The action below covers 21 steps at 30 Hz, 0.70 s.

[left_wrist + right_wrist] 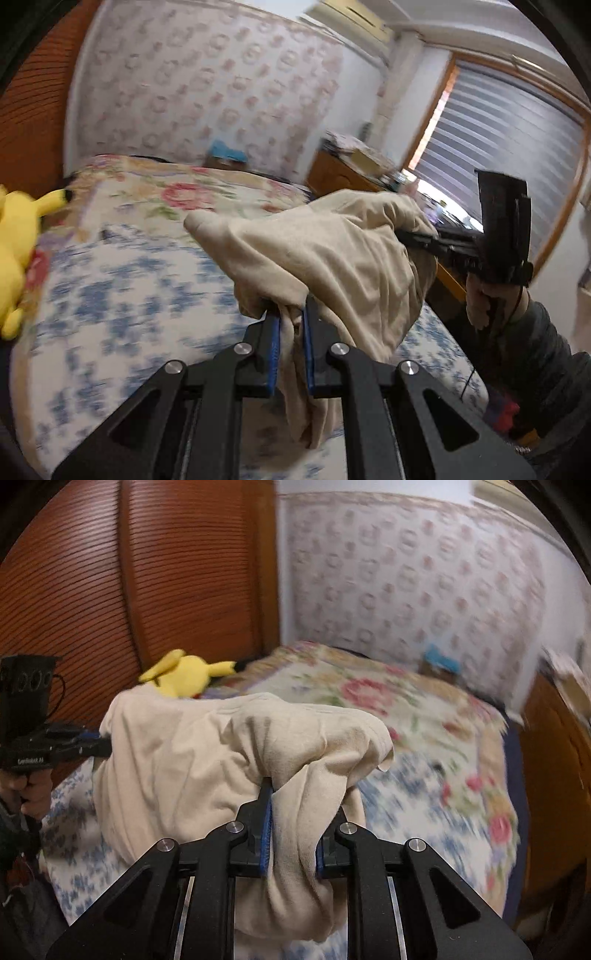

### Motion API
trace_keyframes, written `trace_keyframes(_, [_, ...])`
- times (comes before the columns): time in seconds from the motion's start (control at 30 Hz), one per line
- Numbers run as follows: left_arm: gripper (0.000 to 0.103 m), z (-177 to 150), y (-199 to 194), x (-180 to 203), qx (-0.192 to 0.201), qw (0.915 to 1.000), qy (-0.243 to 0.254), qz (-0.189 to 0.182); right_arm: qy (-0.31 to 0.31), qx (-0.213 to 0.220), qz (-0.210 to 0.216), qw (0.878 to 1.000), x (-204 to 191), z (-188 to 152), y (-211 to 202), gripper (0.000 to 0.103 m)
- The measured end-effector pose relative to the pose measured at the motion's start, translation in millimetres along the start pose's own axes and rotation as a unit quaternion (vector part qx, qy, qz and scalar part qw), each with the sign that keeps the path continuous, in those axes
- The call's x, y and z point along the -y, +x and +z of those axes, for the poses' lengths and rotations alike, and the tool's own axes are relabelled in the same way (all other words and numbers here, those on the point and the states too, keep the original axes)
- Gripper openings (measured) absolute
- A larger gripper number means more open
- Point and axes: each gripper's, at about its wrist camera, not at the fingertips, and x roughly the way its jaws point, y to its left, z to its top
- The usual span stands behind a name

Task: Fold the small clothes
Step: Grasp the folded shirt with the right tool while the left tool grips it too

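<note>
The left gripper [291,325] is closed on a bunched fold of the beige garment [332,254], its two blue-padded fingers [274,350] standing only a narrow gap apart with the cloth pinched between them and a tail of fabric hanging down past the linkage. The right gripper [295,812] likewise clamps the same beige garment [207,760]; here a thicker wad of cloth sits between the blue pads [266,830], so the jaws stand a little wider, and the right-hand finger is partly covered by the draped fabric. Seen from the left wrist, the right gripper [410,234] reaches in from the right with its tips buried in the far edge of the cloth, and the person's hand [480,295] wraps its handle below. Seen from the right wrist, the left gripper [99,746] enters from the left and meets the garment at its upper left corner. The garment is held up in the air between the two tools, stretched loosely and sagging in folds, above the bed [110,295] with its blue-and-white floral cover [424,794]. A yellow plush toy [184,674] lies on the bed near a ribbed wooden wardrobe [129,572], behind the cloth. The background is blurred.
</note>
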Motion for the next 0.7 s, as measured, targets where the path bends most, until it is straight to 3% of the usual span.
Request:
trace_keyframes(0.23, [0.007, 6.5, -50.1, -70.0, 0.033, 0.9965, -0.055, 0.053, -0.084, 0.006, 0.055, 0.995, -70.4, 81.5, 76.3, 0.014])
trace_keyframes(0.47, [0.007, 45.6, -103.4, -94.5, 0.091, 0.9904, -0.045, 0.094, -0.131, 0.04, 0.081, 0.987, -113.3, 157.3, 100.1, 0.014])
trace_keyframes(0.7, [0.007, 78.6, -135.7, -118.3, 0.127, 0.9769, -0.017, 0.171, -0.156, 0.106, 0.117, 0.975, -146.7, 236.6, 138.8, 0.014])
